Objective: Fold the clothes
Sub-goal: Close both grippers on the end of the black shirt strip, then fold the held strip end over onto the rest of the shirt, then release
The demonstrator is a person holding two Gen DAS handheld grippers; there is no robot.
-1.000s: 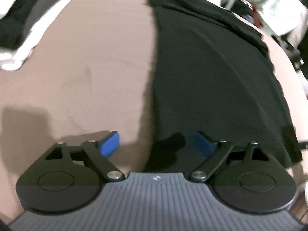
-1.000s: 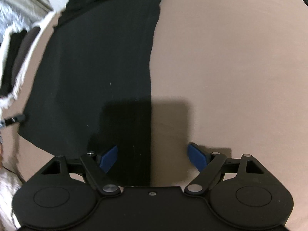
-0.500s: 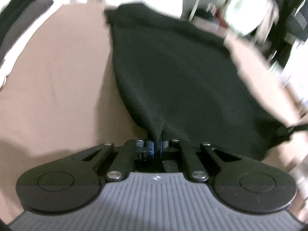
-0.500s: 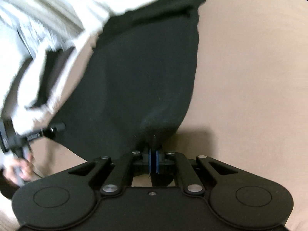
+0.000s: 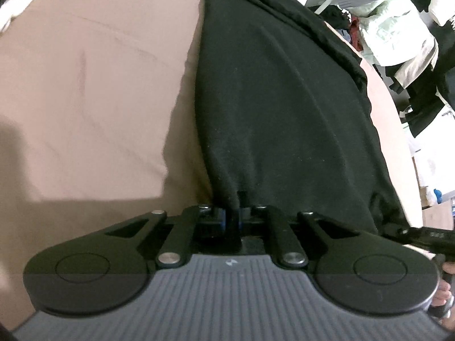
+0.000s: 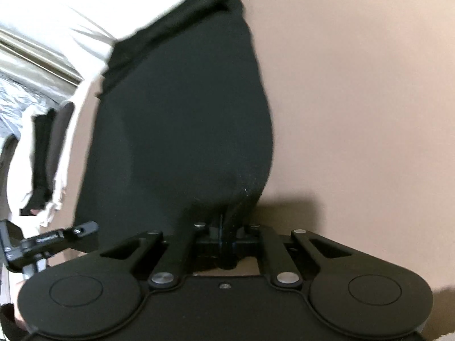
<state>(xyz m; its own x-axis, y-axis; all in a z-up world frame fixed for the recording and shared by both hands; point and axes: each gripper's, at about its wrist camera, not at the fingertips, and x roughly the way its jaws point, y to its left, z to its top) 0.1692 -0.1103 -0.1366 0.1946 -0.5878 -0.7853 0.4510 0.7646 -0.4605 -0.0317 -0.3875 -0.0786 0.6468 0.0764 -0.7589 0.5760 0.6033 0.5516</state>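
Observation:
A black garment [image 5: 284,108] lies on a tan sheet [image 5: 85,85], running away from me. My left gripper [image 5: 232,218] is shut on the garment's near left corner, which is bunched between the blue pads. In the right wrist view the same garment [image 6: 182,119] shows, and my right gripper [image 6: 226,237] is shut on its near right corner. Both near corners are lifted a little off the sheet. The right gripper's body [image 5: 426,236] shows at the left view's right edge; the left gripper's body [image 6: 48,240] shows at the right view's left edge.
The tan sheet [image 6: 355,113] spreads wide on both sides of the garment. Folded dark and white clothes [image 6: 42,164] lie at the sheet's left edge. Hanging clothes and clutter [image 5: 398,34] stand beyond the sheet's right edge.
Both grippers were open over the garment's near edge a second ago. They have shut on its near corners and raised them, pulling the cloth into tented folds.

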